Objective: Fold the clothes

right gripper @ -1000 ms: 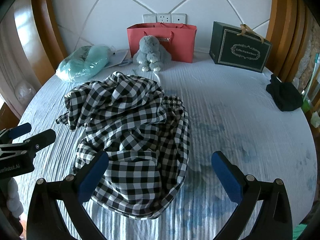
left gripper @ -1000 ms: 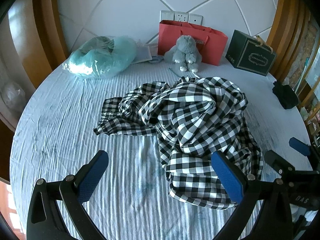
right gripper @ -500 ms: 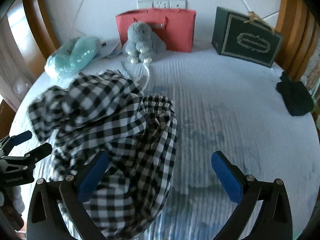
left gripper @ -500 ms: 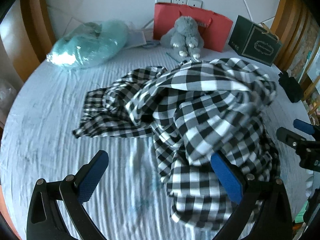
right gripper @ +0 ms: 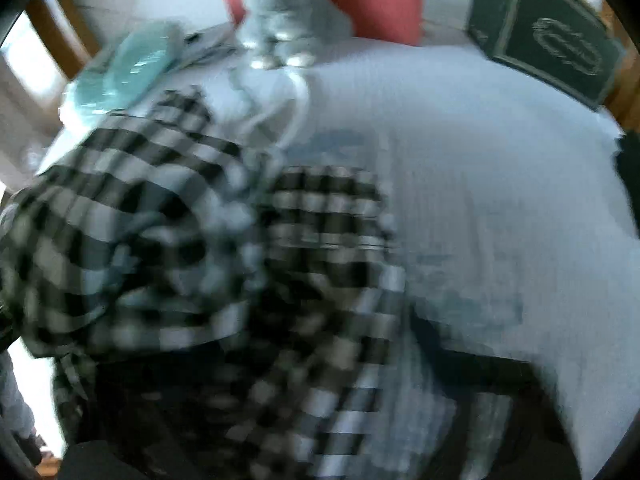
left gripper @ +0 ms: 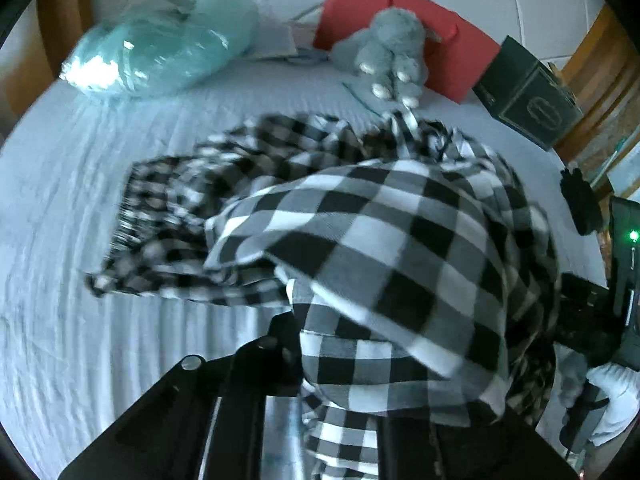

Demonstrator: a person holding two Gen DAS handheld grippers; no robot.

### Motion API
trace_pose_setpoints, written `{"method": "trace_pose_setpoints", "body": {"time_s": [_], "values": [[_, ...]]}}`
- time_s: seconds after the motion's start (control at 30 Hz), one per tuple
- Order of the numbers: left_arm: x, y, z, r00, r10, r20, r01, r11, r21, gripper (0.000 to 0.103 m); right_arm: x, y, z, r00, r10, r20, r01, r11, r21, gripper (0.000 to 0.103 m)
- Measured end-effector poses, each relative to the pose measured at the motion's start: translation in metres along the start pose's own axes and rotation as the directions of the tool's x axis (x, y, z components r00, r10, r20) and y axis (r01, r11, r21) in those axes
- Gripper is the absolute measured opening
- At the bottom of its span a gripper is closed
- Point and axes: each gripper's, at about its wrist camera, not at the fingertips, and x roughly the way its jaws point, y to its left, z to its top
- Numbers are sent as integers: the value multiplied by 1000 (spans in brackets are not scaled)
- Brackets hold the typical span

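Checked shirt hides left claw tips; right view motion-blurred.

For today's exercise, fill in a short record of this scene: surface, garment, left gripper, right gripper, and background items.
surface: pale blue ribbed bedsheet
garment: crumpled black-and-white checked shirt
left gripper: jaws just closed, shut on shirt fabric
right gripper: jaws have just been closing, checked cloth between them, blurred
background: grey plush rabbit, red paper bag, dark green gift box, teal pillow in plastic
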Motion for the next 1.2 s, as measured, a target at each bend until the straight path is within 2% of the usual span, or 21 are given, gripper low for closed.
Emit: {"method": "trace_pose_setpoints", "body": {"time_s": [0.07, 0.2, 0.3, 0.4, 0.47, 0.5, 0.57, 0.6, 0.67, 0.73, 0.77, 0.87, 0.93, 1.03, 1.07, 1.13, 1.2], "values": [[-10, 6, 0, 1000, 18, 14, -18, 1000, -6, 7, -6, 10, -1, 1000, -14, 15, 15, 999, -29, 11], [-37, 29, -2, 991, 110, 71, -107, 994, -34, 6, -43, 7, -11, 996, -27, 84, 29, 999, -21, 2], [-52, 42, -8, 992, 109, 71, -105, 993, -52, 6, -87, -18, -34, 989, -72, 132, 66, 996, 53, 2], [-60, 42, -18, 990, 119, 79, -116, 993, -37, 6, -117, -52, -65, 979, -160, 126, 142, 980, 143, 2], [-60, 44, -22, 992, 112, 64, -109, 993, -53, 6, -126, -74, -89, 972, -217, 94, 194, 959, 209, 2], [-60, 45, -25, 992, 109, 56, -105, 993, -62, 10, -130, -86, -102, 967, -243, 72, 219, 945, 243, 2], [-61, 46, -30, 995, 93, 31, -90, 993, -71, 34, -133, -103, -122, 965, -261, 32, 241, 925, 294, 2], [-58, 44, -29, 996, 86, 24, -84, 994, -72, 50, -133, -110, -131, 965, -261, 13, 244, 917, 314, 2], [-65, 40, -31, 996, 69, 51, -66, 996, -57, 53, -134, -117, -145, 967, -254, -2, 239, 907, 347, 15], [-73, 37, -31, 995, 74, 73, -71, 997, -43, 54, -143, -118, -151, 967, -255, 20, 231, 906, 353, 69], [-77, 36, -30, 993, 77, 86, -74, 997, -38, 55, -152, -115, -149, 966, -252, 59, 217, 913, 345, 73], [-83, 42, -22, 988, 106, 109, -102, 994, -48, 56, -170, -108, -132, 963, -225, 147, 172, 937, 304, 73], [-82, 48, -17, 986, 124, 108, -120, 992, -45, 59, -172, -102, -112, 965, -183, 188, 131, 957, 259, 77], [-71, 58, -12, 983, 165, 77, -161, 986, -51, 60, -154, -95, -82, 971, -139, 194, 99, 974, 202, 79], [-64, 62, -12, 985, 164, 63, -160, 986, -54, 60, -145, -92, -73, 974, -127, 187, 92, 979, 184, 81], [-48, 70, -10, 987, 160, 33, -157, 986, -59, 60, -126, -83, -58, 980, -103, 170, 76, 985, 157, 92], [-36, 74, -8, 986, 164, 33, -162, 985, -51, 60, -105, -71, -40, 985, -85, 152, 67, 990, 121, 94]]}}
